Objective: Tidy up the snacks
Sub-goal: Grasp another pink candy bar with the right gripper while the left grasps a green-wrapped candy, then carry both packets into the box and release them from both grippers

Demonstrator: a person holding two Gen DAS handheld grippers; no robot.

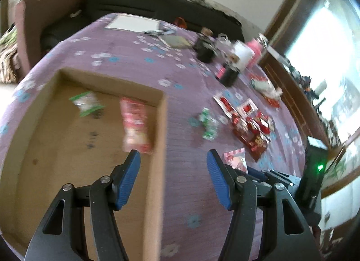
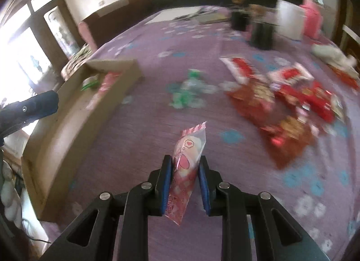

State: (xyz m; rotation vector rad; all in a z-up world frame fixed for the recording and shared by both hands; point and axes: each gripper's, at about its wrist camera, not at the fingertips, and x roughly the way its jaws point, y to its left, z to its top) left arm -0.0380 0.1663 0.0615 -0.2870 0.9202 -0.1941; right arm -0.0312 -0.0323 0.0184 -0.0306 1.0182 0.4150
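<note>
1. Right gripper (image 2: 186, 159): angled steeply down over the purple floral cloth (image 2: 139, 126), blue pads clamped on a pink snack packet (image 2: 187, 159). The packet stands upright between the pads, its crimped top at 12 o'clock.
2. Left gripper (image 1: 173, 155): tilted down, jaws apart, nothing between them. It straddles the right wall of the cardboard box (image 1: 160, 148).
3. Box contents: a pink packet (image 1: 135, 123) and a green-and-white packet (image 1: 86, 103).
4. Loose red snacks (image 2: 290, 103) lie at 2 o'clock from the right gripper; the green ones (image 2: 189, 92) at 12 o'clock.
5. Both views are motion-blurred.
</note>
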